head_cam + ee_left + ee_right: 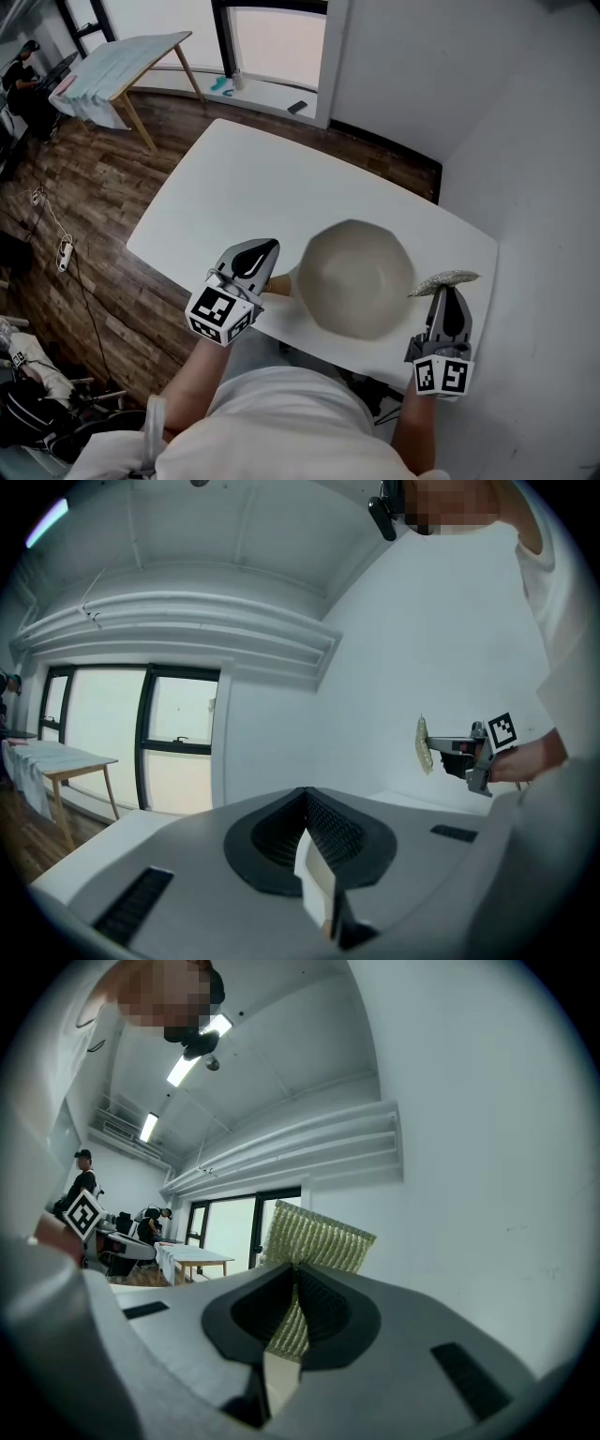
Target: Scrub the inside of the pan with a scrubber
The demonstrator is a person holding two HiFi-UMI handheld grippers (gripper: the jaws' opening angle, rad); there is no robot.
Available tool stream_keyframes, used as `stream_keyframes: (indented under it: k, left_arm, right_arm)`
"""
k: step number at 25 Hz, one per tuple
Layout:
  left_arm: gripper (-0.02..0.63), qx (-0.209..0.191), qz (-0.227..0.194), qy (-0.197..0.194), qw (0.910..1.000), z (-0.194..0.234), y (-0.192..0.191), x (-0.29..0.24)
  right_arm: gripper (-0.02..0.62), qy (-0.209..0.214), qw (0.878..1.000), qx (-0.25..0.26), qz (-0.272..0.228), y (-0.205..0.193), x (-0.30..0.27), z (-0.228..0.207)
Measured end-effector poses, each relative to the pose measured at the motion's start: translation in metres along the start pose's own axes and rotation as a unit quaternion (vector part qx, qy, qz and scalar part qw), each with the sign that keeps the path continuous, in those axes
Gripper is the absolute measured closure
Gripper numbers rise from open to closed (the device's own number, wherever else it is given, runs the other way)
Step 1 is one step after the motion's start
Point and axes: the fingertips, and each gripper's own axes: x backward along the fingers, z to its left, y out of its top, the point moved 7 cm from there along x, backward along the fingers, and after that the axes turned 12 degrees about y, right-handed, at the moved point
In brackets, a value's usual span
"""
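Head view: pan held on my left, scrubber not yet in it

At the near left of the white tabletop (234, 187), my left gripper (268, 278) has its jaws closed tight on what I take to be the short tan handle (282, 285) of the pan (356, 279). The left gripper view shows those jaws together but not the pan itself. The pale, empty pan sits flat in the middle, close to the tabletop's near edge. Just beside its right rim, outside the bowl, my right gripper (442, 291) has its jaws pinched on the lower edge of the scrubber (443, 279). The right gripper view shows the woven pad standing up past the tips.

I judge the scrubbing has not begun, and two things worry me. My hold on the scrubber is only along one thin edge, so pressing it against the pan wall could fold the pad over or drag it out of my jaws. The handle is also a small purchase. A hard sideways stroke could swing the pan around it, or slide the pan toward the near edge and off
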Motion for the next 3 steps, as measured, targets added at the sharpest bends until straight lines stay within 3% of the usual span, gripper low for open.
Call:
stream_keyframes:
  k: [3]
  left_arm:
    - [0.594, 0.002, -0.001, 0.000, 1.0000, 0.0005, -0.0016, 0.0010]
  right_arm:
    - [0.558, 0.000, 1.000, 0.000, 0.000, -0.0018, 0.0005, 0.0016]
